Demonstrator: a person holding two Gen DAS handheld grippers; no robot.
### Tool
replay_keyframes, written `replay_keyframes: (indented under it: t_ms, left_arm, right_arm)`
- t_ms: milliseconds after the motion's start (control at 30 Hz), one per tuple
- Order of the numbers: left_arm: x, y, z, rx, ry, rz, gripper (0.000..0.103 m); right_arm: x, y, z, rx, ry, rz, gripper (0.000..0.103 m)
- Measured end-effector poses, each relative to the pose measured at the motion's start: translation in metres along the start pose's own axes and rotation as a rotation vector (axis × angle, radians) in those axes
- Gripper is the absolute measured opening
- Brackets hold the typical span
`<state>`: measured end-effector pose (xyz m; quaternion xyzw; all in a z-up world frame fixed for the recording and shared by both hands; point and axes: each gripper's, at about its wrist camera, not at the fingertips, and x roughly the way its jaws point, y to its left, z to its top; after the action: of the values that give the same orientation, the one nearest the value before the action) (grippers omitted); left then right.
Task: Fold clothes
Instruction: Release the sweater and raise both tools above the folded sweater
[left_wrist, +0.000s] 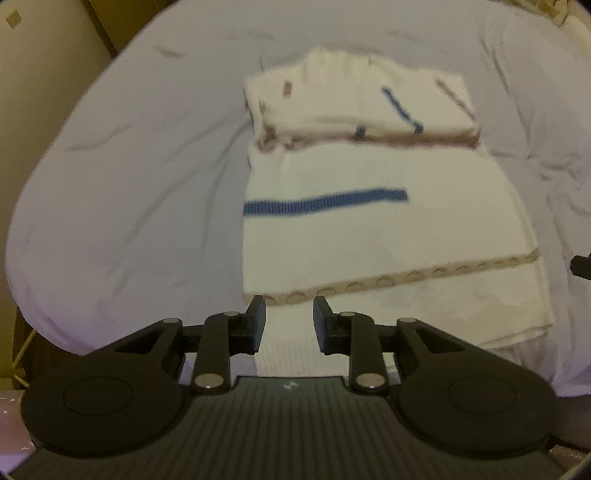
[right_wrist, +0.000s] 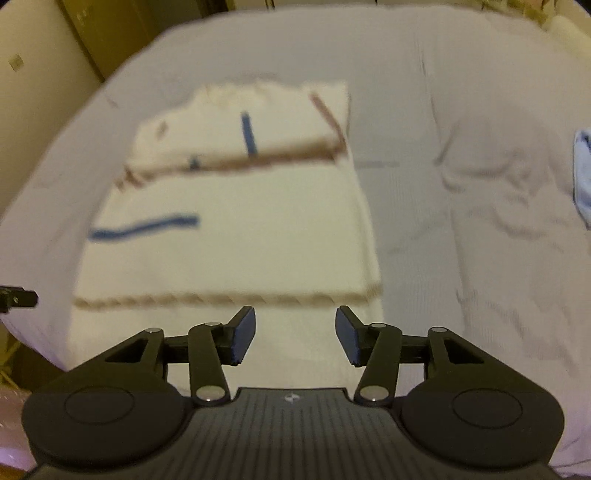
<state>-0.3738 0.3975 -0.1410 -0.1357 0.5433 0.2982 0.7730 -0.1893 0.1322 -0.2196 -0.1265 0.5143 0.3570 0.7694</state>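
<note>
A cream knitted garment (left_wrist: 369, 236) with a blue stripe and a tan scalloped band lies flat on a pale lilac bed sheet (left_wrist: 129, 184). Its far part is folded over toward me, with a brown edge (left_wrist: 388, 140). My left gripper (left_wrist: 289, 325) is open and empty, just above the garment's near hem. The same garment shows in the right wrist view (right_wrist: 240, 243). My right gripper (right_wrist: 295, 336) is open and empty over the near right part of the garment. The tip of the other gripper shows at the frame edge in each view (left_wrist: 581, 266) (right_wrist: 18, 298).
The bed sheet (right_wrist: 461, 184) is wrinkled to the right of the garment. A light blue cloth (right_wrist: 583, 173) lies at the far right edge. A beige wall and wooden furniture (left_wrist: 44, 55) stand beyond the bed's left edge.
</note>
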Motion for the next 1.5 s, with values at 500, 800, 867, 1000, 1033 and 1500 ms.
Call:
replay_keyframes:
  t_ms: [500, 800, 867, 1000, 1033, 1500]
  left_arm:
    - [-0.069, -0.058, -0.084, -0.088, -0.038, 0.023, 0.029]
    - [-0.105, -0.098, -0.135, -0.101, -0.061, 0.003, 0.030]
    - [-0.110, -0.102, -0.139, -0.103, -0.073, 0.004, 0.031]
    - [-0.119, -0.108, -0.144, -0.107, -0.093, 0.007, 0.032]
    - [-0.120, -0.109, -0.145, -0.107, -0.098, 0.008, 0.032]
    - [-0.078, -0.047, -0.148, -0.138, -0.080, -0.061, 0.034]
  right_arm:
    - [-0.093, -0.011, -0.044, -0.082, -0.088, 0.074, 0.056]
    - [-0.124, -0.041, -0.083, -0.109, -0.085, 0.086, 0.057]
    - [-0.130, -0.044, -0.084, -0.118, -0.098, 0.093, 0.057]
    - [-0.142, -0.050, -0.085, -0.130, -0.129, 0.106, 0.057]
    - [-0.144, -0.052, -0.085, -0.131, -0.136, 0.108, 0.057]
    - [-0.130, -0.075, -0.083, -0.054, -0.116, 0.117, 0.058]
